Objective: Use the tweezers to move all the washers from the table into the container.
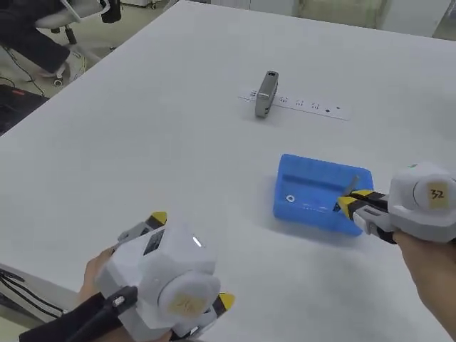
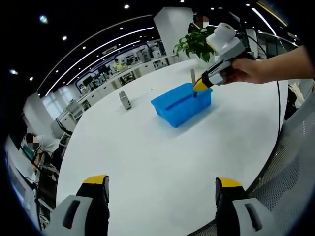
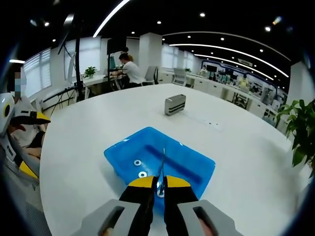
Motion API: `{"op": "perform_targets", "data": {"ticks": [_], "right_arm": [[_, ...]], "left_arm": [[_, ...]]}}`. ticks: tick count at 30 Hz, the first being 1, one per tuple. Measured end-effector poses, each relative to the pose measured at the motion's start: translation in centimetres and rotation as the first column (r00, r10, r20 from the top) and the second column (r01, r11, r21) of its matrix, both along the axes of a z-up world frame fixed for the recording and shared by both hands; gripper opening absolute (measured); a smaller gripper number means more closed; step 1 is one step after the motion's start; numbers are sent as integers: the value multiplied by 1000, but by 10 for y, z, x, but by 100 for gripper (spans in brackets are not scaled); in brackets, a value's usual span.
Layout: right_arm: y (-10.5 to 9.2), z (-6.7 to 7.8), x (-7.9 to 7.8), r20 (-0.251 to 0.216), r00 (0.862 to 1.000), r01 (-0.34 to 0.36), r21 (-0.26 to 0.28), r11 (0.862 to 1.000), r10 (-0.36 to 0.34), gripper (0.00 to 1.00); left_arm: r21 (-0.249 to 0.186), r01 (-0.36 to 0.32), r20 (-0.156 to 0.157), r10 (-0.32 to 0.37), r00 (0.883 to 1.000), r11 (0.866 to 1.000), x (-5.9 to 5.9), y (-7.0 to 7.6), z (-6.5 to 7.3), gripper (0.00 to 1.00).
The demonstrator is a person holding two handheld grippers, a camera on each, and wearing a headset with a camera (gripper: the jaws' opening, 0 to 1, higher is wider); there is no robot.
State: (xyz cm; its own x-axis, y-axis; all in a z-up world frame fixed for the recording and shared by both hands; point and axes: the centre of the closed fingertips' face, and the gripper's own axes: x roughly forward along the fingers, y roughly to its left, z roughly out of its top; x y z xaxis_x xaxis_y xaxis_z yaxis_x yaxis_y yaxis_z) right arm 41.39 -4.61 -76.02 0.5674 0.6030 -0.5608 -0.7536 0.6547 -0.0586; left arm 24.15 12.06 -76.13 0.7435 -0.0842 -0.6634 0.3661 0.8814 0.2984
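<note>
A blue container sits on the white table, right of centre. One washer lies inside it in the head view; the right gripper view has two washers on its floor. My right gripper hovers at the container's near right corner, shut on thin metal tweezers whose tips point down into the container. In its own view the yellow jaws clamp the tweezers. My left gripper is low at the front left, open with nothing between its jaws, well clear of the container.
A grey metal block stands on a white power strip beyond the container. An office chair is off the table's far left edge. Bare tabletop stretches across the left and middle.
</note>
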Motion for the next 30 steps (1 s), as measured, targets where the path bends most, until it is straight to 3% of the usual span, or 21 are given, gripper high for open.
{"op": "perform_targets", "data": {"ticks": [3,8,16,20,27,30], "right_arm": [[0,21,3,47,999,2,26,1000,-3,3],[1,50,2,84,996,-2,78,997,-5,3],[1,82,-20,122,992,-37,134,990,21,3],[-1,88,-30,137,990,-52,128,990,34,2],[-8,84,-43,136,989,-62,96,993,49,2],[-11,77,-52,138,987,-91,36,995,86,2]], "left_arm": [[3,0,-1,0,1000,1000,0,0,0,91],[7,5,1,-5,1000,1000,1,0,0,91],[13,8,13,-9,1000,1000,2,0,1,91],[13,5,17,-5,1000,1000,2,1,2,91],[14,8,21,-8,1000,1000,1,1,3,91],[11,9,27,-9,1000,1000,1,1,4,91]]}}
